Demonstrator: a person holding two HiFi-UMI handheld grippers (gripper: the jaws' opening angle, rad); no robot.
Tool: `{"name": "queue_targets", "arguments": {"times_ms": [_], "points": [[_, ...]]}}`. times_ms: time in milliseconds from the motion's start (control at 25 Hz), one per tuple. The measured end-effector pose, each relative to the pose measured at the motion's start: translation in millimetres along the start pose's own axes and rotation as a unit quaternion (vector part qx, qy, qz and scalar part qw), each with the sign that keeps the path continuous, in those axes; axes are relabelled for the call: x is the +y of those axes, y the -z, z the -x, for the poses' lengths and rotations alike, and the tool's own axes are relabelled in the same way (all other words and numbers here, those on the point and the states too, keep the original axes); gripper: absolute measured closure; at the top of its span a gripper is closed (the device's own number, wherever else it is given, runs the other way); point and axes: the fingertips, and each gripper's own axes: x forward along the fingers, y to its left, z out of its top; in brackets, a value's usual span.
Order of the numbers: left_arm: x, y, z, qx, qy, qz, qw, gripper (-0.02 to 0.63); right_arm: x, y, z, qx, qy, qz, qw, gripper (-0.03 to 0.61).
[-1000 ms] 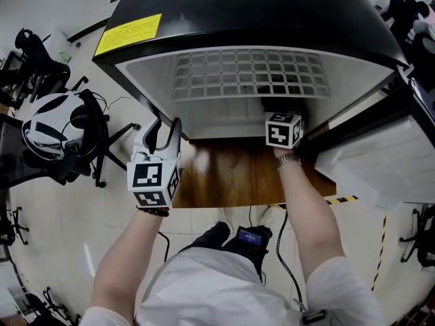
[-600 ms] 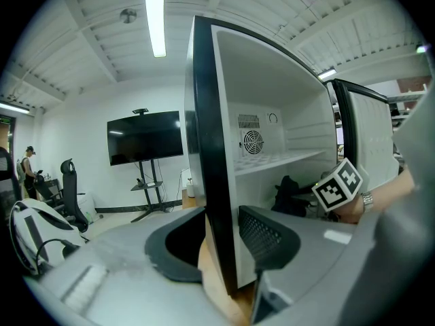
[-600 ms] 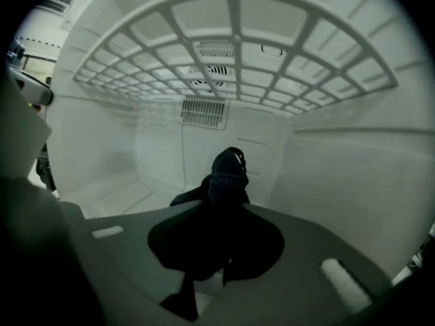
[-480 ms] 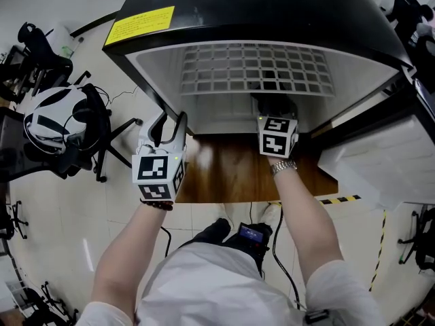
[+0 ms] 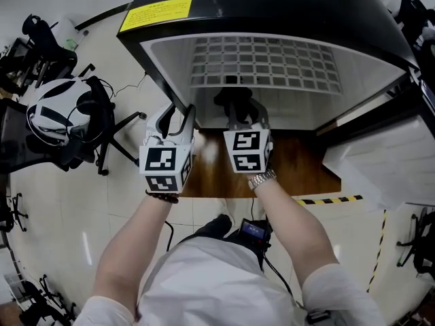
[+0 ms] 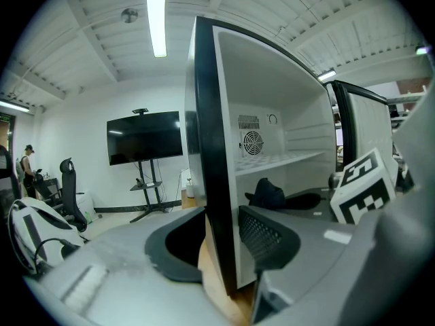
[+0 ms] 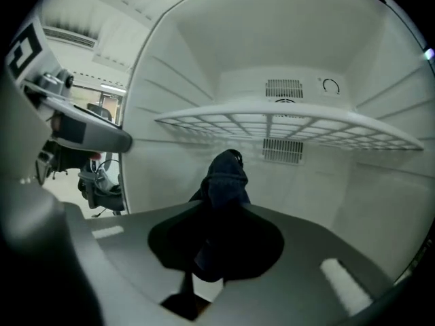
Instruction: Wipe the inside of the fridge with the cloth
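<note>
The black fridge [image 5: 272, 5] stands open, with a white inside and a wire shelf [image 5: 265, 63]. My right gripper [image 5: 238, 111] reaches in under that shelf, left of the middle, shut on a dark blue cloth [image 5: 230, 99]. In the right gripper view the cloth [image 7: 226, 178] bunches out past the jaws of the right gripper [image 7: 219, 212], towards the back wall and below the wire shelf [image 7: 285, 124]. My left gripper [image 5: 175, 119] straddles the front edge of the fridge's left wall [image 6: 214, 182], one jaw outside and one inside, both against it.
The fridge door [image 5: 387, 155] hangs open at the right. A wooden board [image 5: 285, 172] lies under the fridge front, with yellow-black tape [image 5: 329, 200] beside it. An office chair with a white helmet [image 5: 58, 117] stands at the left. A TV on a stand [image 6: 144, 138] is far off.
My right gripper has slid the cloth leftwards across the fridge's inside, from the right side to left of the middle. The left gripper has stayed on the left wall.
</note>
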Motion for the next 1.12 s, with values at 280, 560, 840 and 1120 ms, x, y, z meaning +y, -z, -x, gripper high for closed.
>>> {"name": "queue_targets", "arguments": {"times_ms": [280, 560, 840, 1120], "points": [[0, 0, 1, 0.000, 0.002, -0.003, 1.0000, 0.466, 54, 5, 5, 0.005, -0.051, 0.010, 0.999, 0.522], [0, -3, 1, -0.003, 0.001, -0.001, 1.0000, 0.466, 86, 50, -8, 0.062, -0.081, 0.038, 0.994, 0.522], [0, -3, 1, -0.004, 0.000, -0.003, 1.0000, 0.466, 73, 76, -14, 0.094, -0.070, 0.043, 0.992, 0.522], [0, -1, 0, -0.002, -0.001, -0.001, 1.0000, 0.466, 45, 83, -5, 0.095, -0.046, 0.031, 0.994, 0.522]]}}
